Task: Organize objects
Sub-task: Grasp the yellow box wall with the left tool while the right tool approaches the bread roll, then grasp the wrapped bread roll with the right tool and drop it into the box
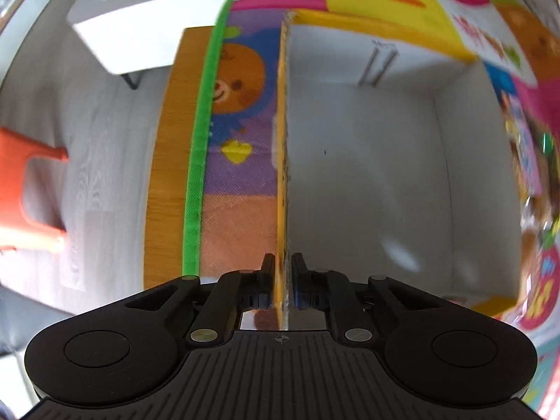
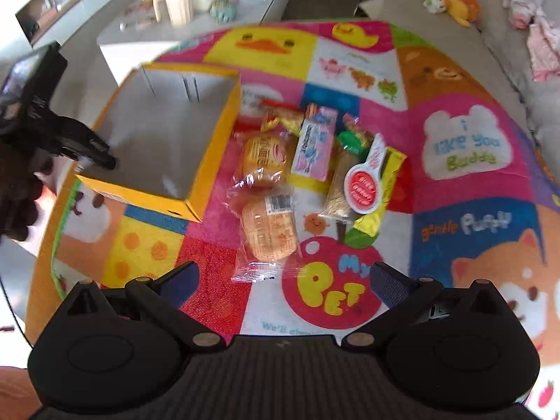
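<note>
A yellow cardboard box (image 2: 154, 189) with a pale bare inside stands open on the colourful cartoon mat (image 2: 465, 161). My left gripper (image 1: 282, 262) is shut on the box's left wall (image 1: 281, 140); it also shows in the right wrist view (image 2: 101, 157) at the box's near-left rim. Right of the box lies a pile of snacks: two wrapped buns (image 2: 269, 231), a pink packet (image 2: 315, 143), a grain bar (image 2: 339, 182), a yellow-green packet (image 2: 378, 203) and a red-and-white tag (image 2: 364, 189). My right gripper (image 2: 283, 280) is open and empty, above the mat in front of the snacks.
A white low table (image 2: 196, 24) with cups and clutter stands beyond the mat. An orange chair (image 1: 21, 189) stands on the floor to the left. Plush toys (image 2: 455, 0) and clothes (image 2: 542, 49) lie on a grey sofa at the right.
</note>
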Tool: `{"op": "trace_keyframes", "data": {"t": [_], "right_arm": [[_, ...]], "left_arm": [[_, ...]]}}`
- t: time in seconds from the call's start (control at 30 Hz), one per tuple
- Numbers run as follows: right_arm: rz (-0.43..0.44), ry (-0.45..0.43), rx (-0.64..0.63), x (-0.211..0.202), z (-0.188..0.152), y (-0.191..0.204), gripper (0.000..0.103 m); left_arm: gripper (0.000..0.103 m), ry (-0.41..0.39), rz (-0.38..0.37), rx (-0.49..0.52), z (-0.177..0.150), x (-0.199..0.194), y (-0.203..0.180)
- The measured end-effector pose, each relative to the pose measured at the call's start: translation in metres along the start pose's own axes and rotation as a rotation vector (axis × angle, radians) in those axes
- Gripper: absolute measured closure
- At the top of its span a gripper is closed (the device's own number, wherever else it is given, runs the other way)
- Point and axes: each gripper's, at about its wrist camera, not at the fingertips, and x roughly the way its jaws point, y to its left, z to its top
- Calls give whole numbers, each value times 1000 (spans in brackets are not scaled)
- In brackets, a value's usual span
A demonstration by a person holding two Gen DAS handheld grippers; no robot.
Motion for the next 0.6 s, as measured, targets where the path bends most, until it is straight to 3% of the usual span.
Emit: {"op": "trace_keyframes", "data": {"t": [0.33, 0.43, 0.5, 0.6], "right_arm": [[53, 88, -94, 110, 41, 11, 1], [50, 143, -119, 130, 43, 13, 17], [34, 182, -123, 133, 41, 13, 47], [29, 167, -97, 108, 37, 10, 47]], "left_arm": [[96, -7, -33, -47, -6, -4, 4], [96, -8, -54, -62, -5, -3, 3], [96, -13, -53, -36, -3, -3, -2], [96, -17, -51, -12, 2, -5, -7]]}}
